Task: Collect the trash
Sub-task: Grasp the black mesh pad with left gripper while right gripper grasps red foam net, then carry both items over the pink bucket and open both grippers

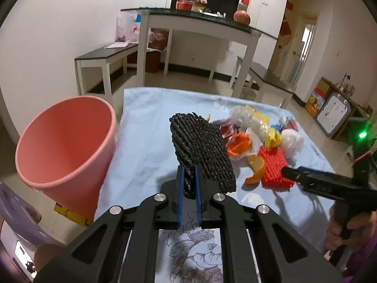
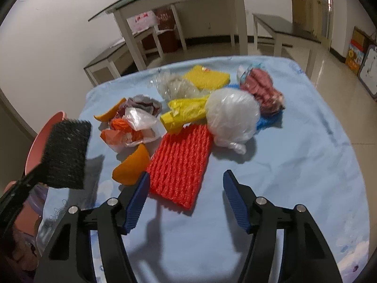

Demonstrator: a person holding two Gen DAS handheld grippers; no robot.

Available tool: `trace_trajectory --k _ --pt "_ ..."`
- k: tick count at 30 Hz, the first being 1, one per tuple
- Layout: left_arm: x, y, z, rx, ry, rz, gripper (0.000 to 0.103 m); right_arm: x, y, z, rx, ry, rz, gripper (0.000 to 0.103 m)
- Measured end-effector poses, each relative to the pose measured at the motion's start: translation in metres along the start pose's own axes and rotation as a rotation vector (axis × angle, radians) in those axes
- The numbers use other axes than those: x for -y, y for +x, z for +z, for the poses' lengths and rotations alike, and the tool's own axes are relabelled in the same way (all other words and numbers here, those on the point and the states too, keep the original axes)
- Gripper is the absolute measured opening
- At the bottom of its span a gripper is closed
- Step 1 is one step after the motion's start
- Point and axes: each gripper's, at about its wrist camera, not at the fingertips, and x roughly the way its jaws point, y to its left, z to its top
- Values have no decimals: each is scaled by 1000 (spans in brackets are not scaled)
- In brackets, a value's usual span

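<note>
My left gripper [image 1: 188, 172] is shut on a black foam net [image 1: 200, 146], held up above the light blue cloth [image 1: 146, 127]. In the right wrist view the black foam net [image 2: 66, 155] hangs at the left, in front of the pink bucket [image 2: 49, 127]. That pink bucket [image 1: 66, 146] stands empty off the table's left edge. My right gripper [image 2: 186, 175] is open over the near end of a red foam net [image 2: 181, 158], with nothing gripped. An orange peel [image 2: 130, 167] lies beside its left finger. Behind lie a white plastic ball [image 2: 232, 115] and a yellow bag [image 2: 183, 113].
Further back on the cloth [image 2: 294, 165] lie an orange-and-white bag [image 2: 132, 129], clear plastic [image 2: 174, 87], a yellow foam net [image 2: 207, 77], a pink wrapper [image 2: 261, 89] and a blue net [image 2: 268, 120]. A white table [image 1: 188, 21] with benches stands beyond.
</note>
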Motion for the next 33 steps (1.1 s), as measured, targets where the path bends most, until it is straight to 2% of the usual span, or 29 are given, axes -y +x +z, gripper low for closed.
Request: trace_trajectory --k 4,5,8,15,20,26,33 --pt "-3 -6 2 17 -2 -6 9 -3 13 -2 -38 -3 -15 43" --pt "-4 -7 2 19 -3 -8 9 -4 13 -2 -30 -11 -23 33" --pt "-7 -9 4 33 -8 -12 9 -5 10 -2 -27 -18 -16 12" --pt "-17 -21 8 84 -25 -20 9 -7 -26 -2 70 -63 -30 9" --pt "-32 -36 15 131 -53 1 9 -22 -55 9 146 -104 19 9" --pt "-63 -59 25 196 -93 72 9 -72 -70 25 203 -211 93 10" --pt "-104 -74 31 231 -126 186 9 -149 -58 41 194 -321 216 10"
